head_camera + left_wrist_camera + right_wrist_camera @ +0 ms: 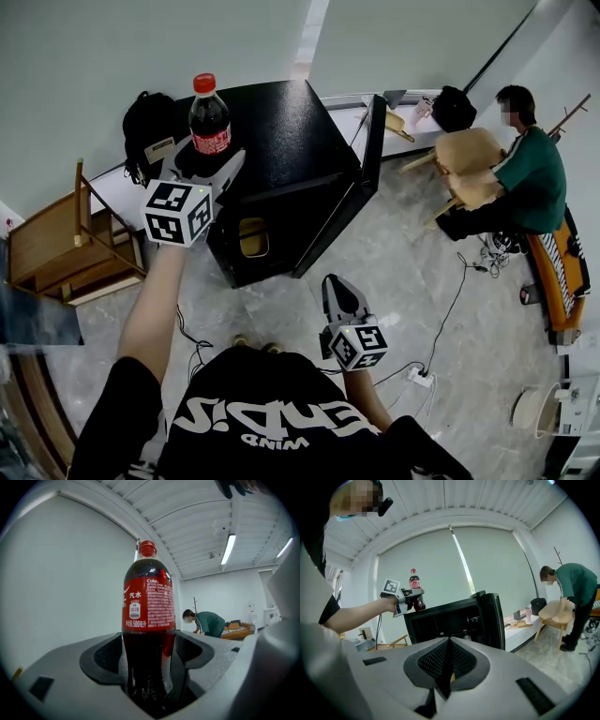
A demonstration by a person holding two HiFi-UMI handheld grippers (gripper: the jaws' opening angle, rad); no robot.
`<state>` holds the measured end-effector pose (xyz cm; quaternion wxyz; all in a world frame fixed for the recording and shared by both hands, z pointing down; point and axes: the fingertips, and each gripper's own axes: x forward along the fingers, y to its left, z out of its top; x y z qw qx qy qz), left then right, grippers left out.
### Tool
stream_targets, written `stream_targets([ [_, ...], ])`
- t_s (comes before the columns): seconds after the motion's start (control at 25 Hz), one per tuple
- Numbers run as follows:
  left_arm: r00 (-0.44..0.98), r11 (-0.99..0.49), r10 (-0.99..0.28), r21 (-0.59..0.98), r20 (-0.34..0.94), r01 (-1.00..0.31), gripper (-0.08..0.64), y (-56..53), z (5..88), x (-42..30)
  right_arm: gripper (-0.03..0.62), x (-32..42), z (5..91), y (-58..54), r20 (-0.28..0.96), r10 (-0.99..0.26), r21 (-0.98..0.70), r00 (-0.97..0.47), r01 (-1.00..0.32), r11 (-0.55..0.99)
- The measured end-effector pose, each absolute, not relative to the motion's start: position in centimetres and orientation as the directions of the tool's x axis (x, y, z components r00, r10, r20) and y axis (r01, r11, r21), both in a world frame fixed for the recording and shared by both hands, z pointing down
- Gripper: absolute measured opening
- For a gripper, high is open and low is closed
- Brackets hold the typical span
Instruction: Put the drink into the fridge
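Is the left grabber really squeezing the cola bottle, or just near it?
Touching. In the left gripper view, the jaws of the left gripper press against both sides of the cola bottle, with no gap.

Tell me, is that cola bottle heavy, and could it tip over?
Probably heavyish: the cola bottle looks full almost to the top. It might wobble, since the left gripper clamps it low, leaving most of it above. Its smooth plastic could slip.

Walls [94, 56]: pale, blank. Ceiling [187, 517]: white, ribbed, with a lit strip light [228, 548]. Floor [412, 272]: grey stone tile, carrying a white power strip [419, 377] and cables. Wooden chair [66, 248] at left wall; second wooden chair [469, 155] beside low white ledge [342, 120].
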<state>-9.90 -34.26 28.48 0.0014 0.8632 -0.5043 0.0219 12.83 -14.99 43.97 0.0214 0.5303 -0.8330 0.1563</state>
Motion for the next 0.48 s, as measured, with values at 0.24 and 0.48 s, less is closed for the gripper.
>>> stream_targets([
  [0.24, 0.488, -0.490, -0.871, -0.020, 0.065, -0.872, 0.291, -34.52, 28.82, -9.87, 0.025, 12.97, 44.01, -14.88, 0.200, -0.879, -0.240, -0.433, -0.891, 0.384],
  [0.48, 0.491, -0.494, -0.867, -0.020, 0.088, -0.869, 0.290, -34.02, 28.88, -9.87, 0.025, 13.48, 44.23, -14.93, 0.201, -0.882, -0.244, -0.426, -0.894, 0.377],
])
